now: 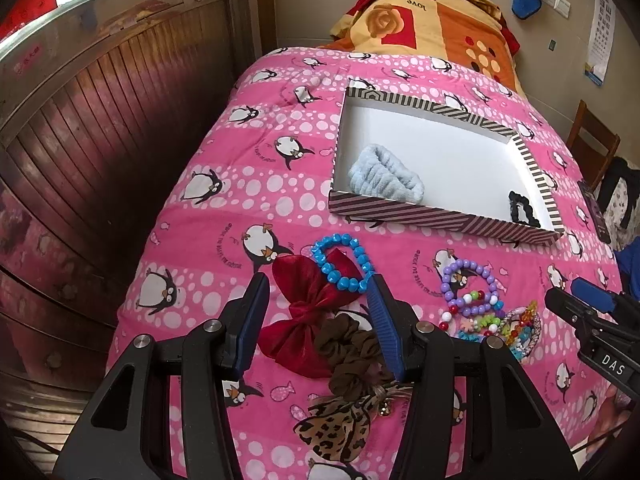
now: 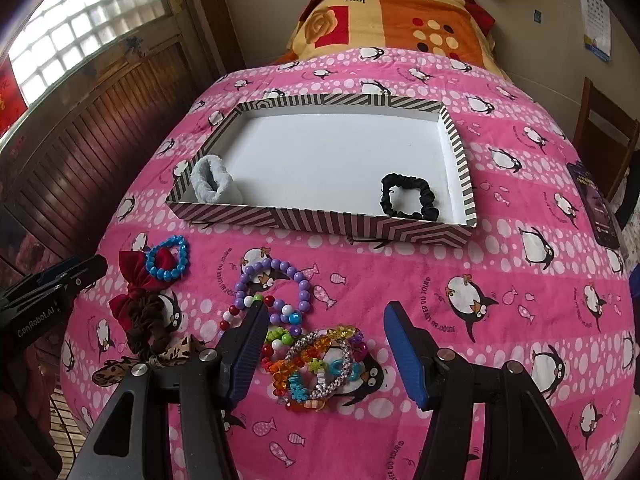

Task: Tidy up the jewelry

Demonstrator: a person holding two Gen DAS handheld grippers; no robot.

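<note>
A striped box (image 1: 400, 211) (image 2: 320, 222) lies on the pink penguin quilt. It holds a pale blue fluffy band (image 1: 384, 174) (image 2: 212, 182) and a black scrunchie (image 1: 524, 208) (image 2: 408, 196). My left gripper (image 1: 316, 284) is open over a red bow (image 1: 308, 312) (image 2: 136, 280), with a blue bead bracelet (image 1: 340, 264) (image 2: 168, 258) just ahead and a brown scrunchie (image 1: 352, 356) (image 2: 148, 320) below. My right gripper (image 2: 326, 312) is open above a heap of colourful bracelets (image 2: 316, 364) (image 1: 492, 320). A purple bead bracelet (image 2: 276, 284) (image 1: 468, 284) lies beside it.
A leopard-print bow (image 1: 336, 428) (image 2: 120, 368) lies near the quilt's front. A folded orange and red blanket (image 1: 432, 20) (image 2: 392, 16) is at the head of the bed. A wooden wall panel (image 1: 100, 120) runs along the left. A dark phone (image 2: 596, 208) lies at the right edge.
</note>
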